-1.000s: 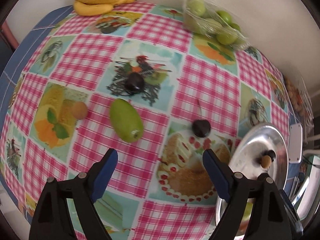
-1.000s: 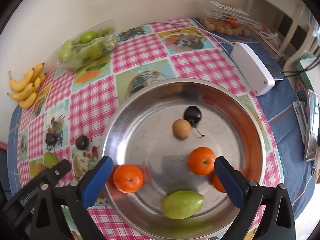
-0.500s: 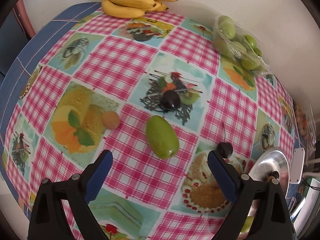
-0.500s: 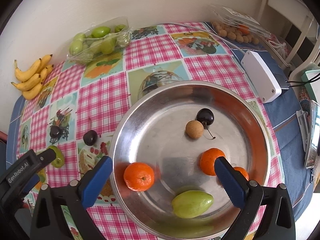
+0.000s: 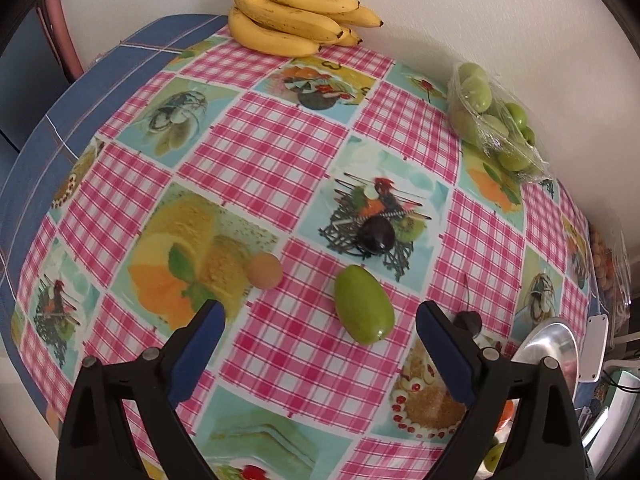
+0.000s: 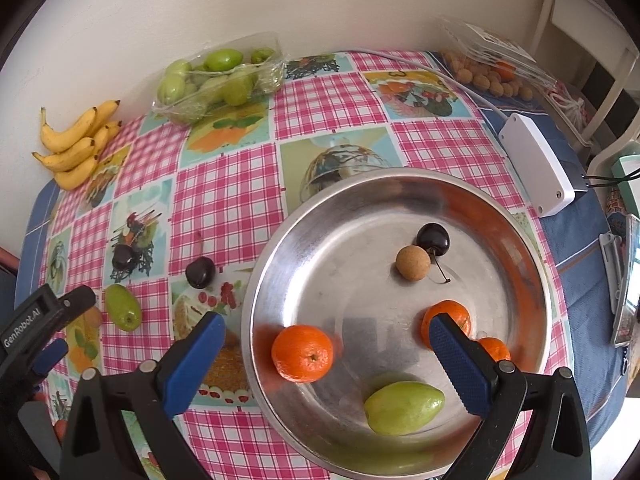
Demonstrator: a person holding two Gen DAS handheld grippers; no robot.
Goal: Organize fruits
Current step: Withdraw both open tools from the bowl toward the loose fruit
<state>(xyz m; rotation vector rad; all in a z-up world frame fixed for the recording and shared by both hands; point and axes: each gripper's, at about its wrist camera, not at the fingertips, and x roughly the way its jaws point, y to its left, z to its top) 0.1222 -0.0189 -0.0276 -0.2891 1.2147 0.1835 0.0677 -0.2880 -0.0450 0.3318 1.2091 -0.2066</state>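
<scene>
My left gripper (image 5: 320,320) is open and empty above the checked cloth, just in front of a green oval fruit (image 5: 363,305). A tan round fruit (image 5: 264,271) lies to its left, a dark cherry (image 5: 377,236) behind it and another cherry (image 5: 469,321) by the right finger. My right gripper (image 6: 326,332) is open and empty over the steel bowl (image 6: 360,220), which holds oranges (image 6: 302,353), a green fruit (image 6: 404,407), a tan fruit (image 6: 413,262) and a cherry (image 6: 433,238). The left gripper also shows at the left edge of the right wrist view (image 6: 48,320).
Bananas (image 5: 288,16) and a wrapped tray of green fruits (image 5: 488,116) lie by the wall. A white box (image 6: 536,164) with a cable and a bag of small nuts (image 6: 488,76) sit right of the bowl. The table edge drops off at left.
My left gripper has swung left and away from the bowl, so the green fruit now lies between its fingers' line. The right gripper has drifted slightly back and left over the bowl.
</scene>
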